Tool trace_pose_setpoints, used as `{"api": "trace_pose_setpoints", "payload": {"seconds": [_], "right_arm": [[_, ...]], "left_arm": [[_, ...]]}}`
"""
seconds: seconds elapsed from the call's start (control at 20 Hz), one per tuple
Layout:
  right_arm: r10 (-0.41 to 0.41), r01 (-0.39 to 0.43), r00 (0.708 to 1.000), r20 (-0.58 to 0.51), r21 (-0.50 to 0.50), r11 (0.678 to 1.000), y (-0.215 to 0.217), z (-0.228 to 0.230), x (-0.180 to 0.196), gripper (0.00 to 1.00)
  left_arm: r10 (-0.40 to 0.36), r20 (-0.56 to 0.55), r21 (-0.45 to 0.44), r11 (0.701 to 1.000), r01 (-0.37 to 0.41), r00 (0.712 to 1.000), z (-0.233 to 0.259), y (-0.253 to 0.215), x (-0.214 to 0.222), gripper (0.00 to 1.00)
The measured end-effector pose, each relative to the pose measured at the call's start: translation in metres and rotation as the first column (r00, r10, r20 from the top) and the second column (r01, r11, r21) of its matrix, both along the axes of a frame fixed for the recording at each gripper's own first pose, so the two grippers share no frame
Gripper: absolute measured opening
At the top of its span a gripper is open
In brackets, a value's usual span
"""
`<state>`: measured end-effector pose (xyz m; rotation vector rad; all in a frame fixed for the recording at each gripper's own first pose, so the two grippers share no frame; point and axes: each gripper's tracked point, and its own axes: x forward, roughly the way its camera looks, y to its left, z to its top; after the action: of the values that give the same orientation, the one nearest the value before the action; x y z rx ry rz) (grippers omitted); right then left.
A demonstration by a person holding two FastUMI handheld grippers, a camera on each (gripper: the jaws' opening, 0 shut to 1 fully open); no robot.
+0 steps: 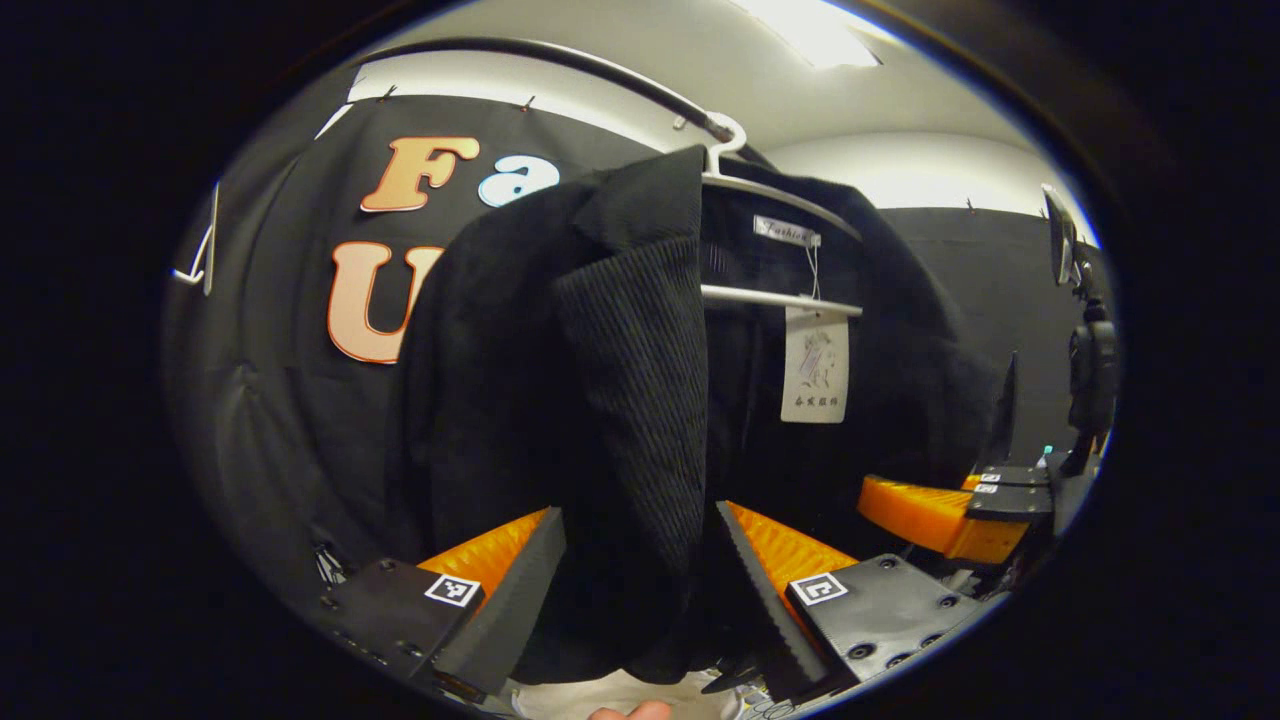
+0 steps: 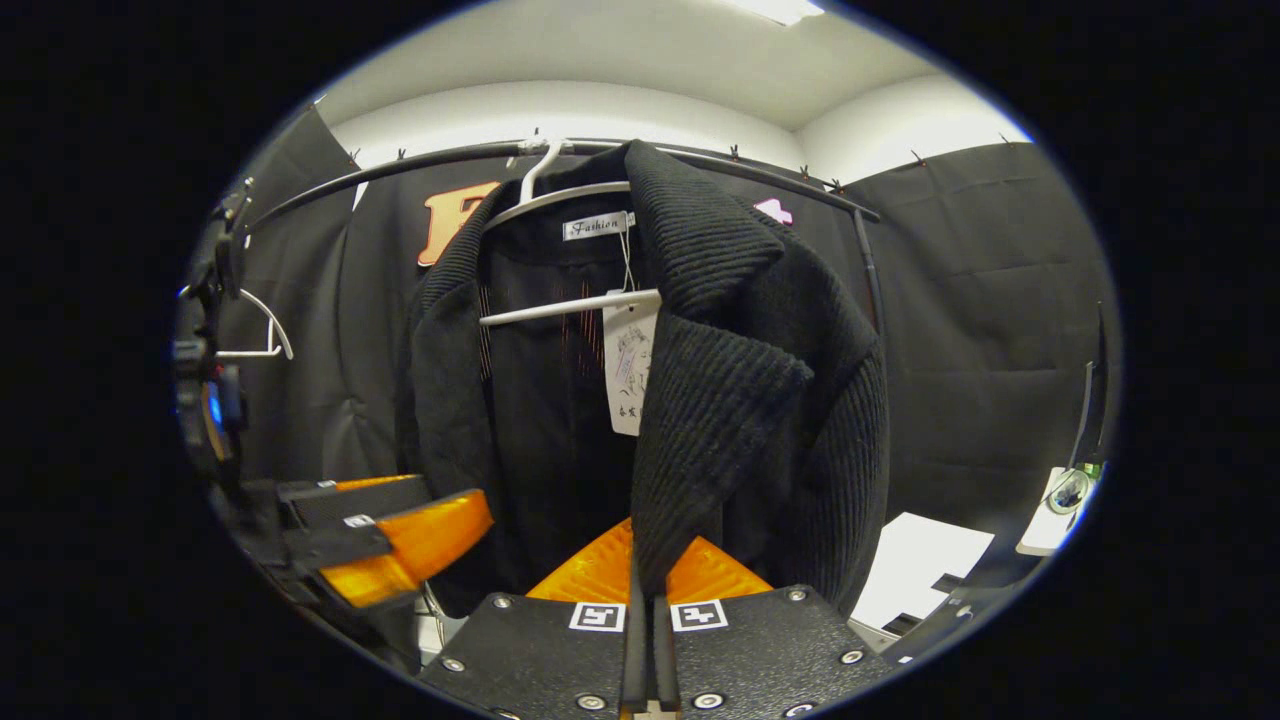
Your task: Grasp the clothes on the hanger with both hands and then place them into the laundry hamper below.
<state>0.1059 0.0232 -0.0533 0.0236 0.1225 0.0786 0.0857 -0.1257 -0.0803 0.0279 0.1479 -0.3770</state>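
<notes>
Hanging from a white hanger [image 2: 560, 200] on the rail [image 2: 400, 165], the black jacket [image 2: 740, 400] sits between 2 grippers. The left gripper [image 1: 640, 590] is spread wide around the jacket's left front panel, fingers apart from the cloth. The right gripper [image 2: 650, 620] is pressed together, pinching the right lapel's lower edge.

"Fashion" on coat's neck label [image 2: 597, 226]
</notes>
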Motion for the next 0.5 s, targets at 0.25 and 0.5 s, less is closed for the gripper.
{"api": "trace_pose_setpoints", "payload": {"seconds": [0.25,0.5], "right_arm": [[0.030,-0.030,1.000,0.000,-0.012,0.999,-0.002,0.002,-0.005,0.02],[0.070,-0.069,0.997,0.019,-0.031,0.997,-0.003,0.010,-0.013,0.04]], "left_arm": [[-0.006,-0.008,0.032,0.999,0.006,1.000,-0.021,-0.017,0.024,0.93],[0.051,0.011,0.032,0.998,-0.052,0.999,-0.018,-0.013,0.032,0.67]]}}
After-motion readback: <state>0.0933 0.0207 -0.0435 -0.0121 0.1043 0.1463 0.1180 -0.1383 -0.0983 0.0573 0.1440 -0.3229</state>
